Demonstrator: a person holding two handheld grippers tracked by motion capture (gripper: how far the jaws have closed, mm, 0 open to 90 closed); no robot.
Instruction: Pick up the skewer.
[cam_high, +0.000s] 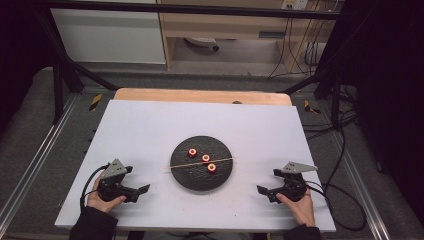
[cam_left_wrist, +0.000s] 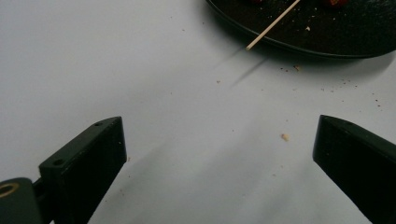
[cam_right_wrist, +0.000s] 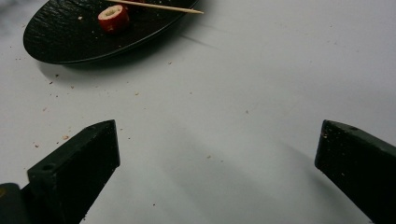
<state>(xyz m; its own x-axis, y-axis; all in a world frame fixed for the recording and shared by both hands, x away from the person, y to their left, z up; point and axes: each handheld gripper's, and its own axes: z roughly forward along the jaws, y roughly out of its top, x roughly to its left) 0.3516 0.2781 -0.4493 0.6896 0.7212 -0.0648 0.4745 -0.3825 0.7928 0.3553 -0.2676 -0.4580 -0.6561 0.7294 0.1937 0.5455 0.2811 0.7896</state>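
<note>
White table (cam_high: 150, 130) under dark frame, cables on floor behind. Black plate (cam_high: 186, 179) at table centre; three red rings (cam_high: 205, 158) on it, wooden skewer (cam_high: 200, 162) laid across, both ends overhanging rim. Left gripper (cam_high: 141, 189) left of plate, well apart, jaws wide, nothing held. Right gripper (cam_high: 261, 190) right of plate, jaws wide, nothing held. Crumbs (cam_left_wrist: 284, 136) near plate.
</note>
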